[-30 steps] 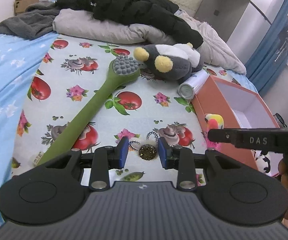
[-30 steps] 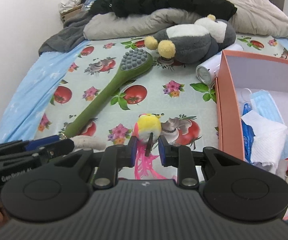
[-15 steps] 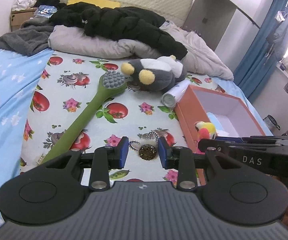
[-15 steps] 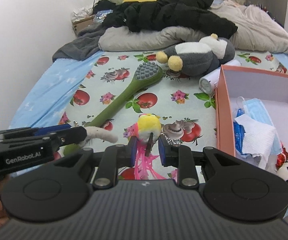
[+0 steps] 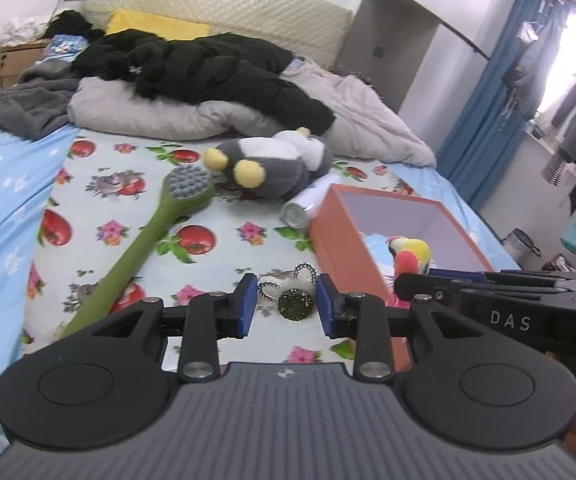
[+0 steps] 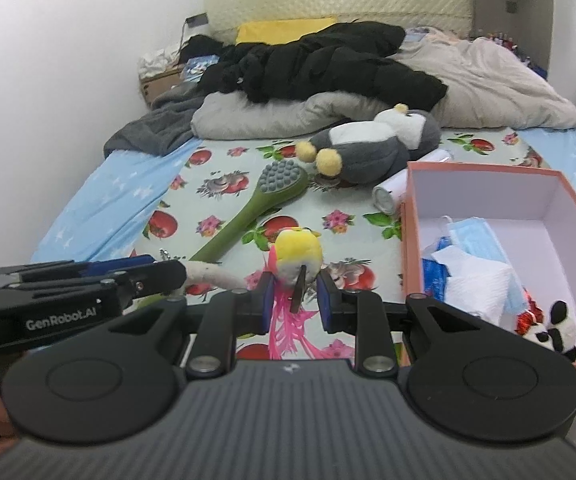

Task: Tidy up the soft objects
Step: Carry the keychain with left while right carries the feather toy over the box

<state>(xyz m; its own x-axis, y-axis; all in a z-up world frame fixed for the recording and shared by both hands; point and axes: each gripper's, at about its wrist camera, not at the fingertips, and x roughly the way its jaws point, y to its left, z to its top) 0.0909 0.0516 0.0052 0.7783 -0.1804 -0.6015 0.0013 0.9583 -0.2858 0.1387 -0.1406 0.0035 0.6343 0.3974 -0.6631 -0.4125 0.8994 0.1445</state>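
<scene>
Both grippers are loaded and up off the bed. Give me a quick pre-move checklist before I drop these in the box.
1. Right gripper shut on bird toy: ok.
2. Left gripper holding the brooch: cannot tell; it sits between the pads, contact unclear.
3. Box open on top: ok.
4. Free room in box: ok, bare floor beyond the masks and panda.
5. Grippers apart from each other: ok.
6. Bird toy over the box: not ok in right view.

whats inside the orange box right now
In the orange box: blue face masks, a folded white tissue, a blue packet, a small panda plush and something red beside it. Whatever lies under the tissue and masks is covered.
</scene>
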